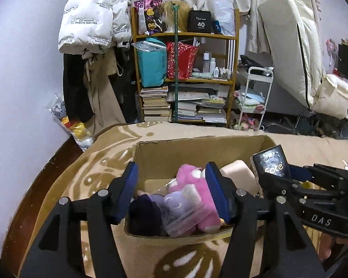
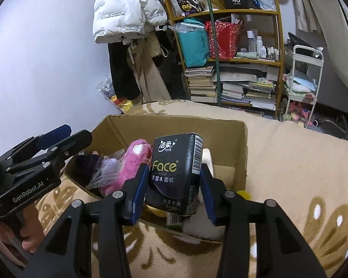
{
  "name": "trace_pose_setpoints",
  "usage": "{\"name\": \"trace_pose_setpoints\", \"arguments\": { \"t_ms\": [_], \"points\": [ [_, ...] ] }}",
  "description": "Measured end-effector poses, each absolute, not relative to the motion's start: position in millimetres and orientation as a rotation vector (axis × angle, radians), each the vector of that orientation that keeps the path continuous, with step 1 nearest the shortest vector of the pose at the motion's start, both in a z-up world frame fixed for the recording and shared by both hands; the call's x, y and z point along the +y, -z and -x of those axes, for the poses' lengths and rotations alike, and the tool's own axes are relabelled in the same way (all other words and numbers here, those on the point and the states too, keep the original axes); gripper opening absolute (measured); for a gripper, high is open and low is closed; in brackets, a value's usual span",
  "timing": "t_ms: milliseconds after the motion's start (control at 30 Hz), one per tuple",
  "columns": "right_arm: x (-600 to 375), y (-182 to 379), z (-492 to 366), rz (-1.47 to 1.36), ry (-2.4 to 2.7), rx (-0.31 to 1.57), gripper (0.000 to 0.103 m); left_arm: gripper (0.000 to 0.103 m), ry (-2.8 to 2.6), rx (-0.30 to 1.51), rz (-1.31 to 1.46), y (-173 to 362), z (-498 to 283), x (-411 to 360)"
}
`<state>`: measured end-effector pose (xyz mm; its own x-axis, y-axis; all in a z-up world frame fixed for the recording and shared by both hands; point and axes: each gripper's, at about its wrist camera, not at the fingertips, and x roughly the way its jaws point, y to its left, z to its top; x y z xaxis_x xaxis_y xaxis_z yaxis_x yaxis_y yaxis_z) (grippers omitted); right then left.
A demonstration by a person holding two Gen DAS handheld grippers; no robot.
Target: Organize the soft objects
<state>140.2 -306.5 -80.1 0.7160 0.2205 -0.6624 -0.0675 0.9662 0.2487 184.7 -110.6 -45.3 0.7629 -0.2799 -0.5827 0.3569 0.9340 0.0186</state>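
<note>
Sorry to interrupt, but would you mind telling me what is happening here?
A person is packing soft things into a cardboard box on a bed. The right gripper holds a black tissue pack over the box. The left gripper hangs open above a pink plush toy and a clear pouch already inside.

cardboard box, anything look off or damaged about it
The cardboard box has ragged, torn top edges with no flaps, and its near wall bows. Inside, toys lie jumbled; nothing has spilled.
</note>
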Motion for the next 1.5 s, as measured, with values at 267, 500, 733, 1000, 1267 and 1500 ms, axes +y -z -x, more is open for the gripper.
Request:
{"name": "trace_pose_setpoints", "arguments": {
  "t_ms": [267,500,733,1000,1267,1500],
  "points": [
    [-300.6,79.5,-144.9,-0.190,-0.166,0.758,0.047,0.078,0.318,0.598,-0.128,31.9,-172.6,-98.8],
    [-305.7,73.8,-143.7,-0.230,-0.147,0.753,0.065,0.083,0.288,0.565,-0.144,23.8,-152.7,-85.8],
    [-308.0,42.2,-123.2,-0.209,-0.103,0.682,0.086,0.094,0.268,0.565,-0.187,14.5,-135.0,-80.5],
    [-307.2,7.9,-97.9,-0.181,-0.074,0.636,0.103,0.102,0.266,0.529,-0.165,-15.0,-99.5,-68.8],
    [-307.4,-28.4,-58.4,-0.176,-0.077,0.572,0.103,0.102,0.237,0.451,-0.149,-46.1,-59.8,-52.4],
    [-299.5,-53.7,-21.0,-0.145,-0.084,0.529,0.103,0.102,0.242,0.446,-0.182,-62.8,-27.9,-48.9]
  ]
}}
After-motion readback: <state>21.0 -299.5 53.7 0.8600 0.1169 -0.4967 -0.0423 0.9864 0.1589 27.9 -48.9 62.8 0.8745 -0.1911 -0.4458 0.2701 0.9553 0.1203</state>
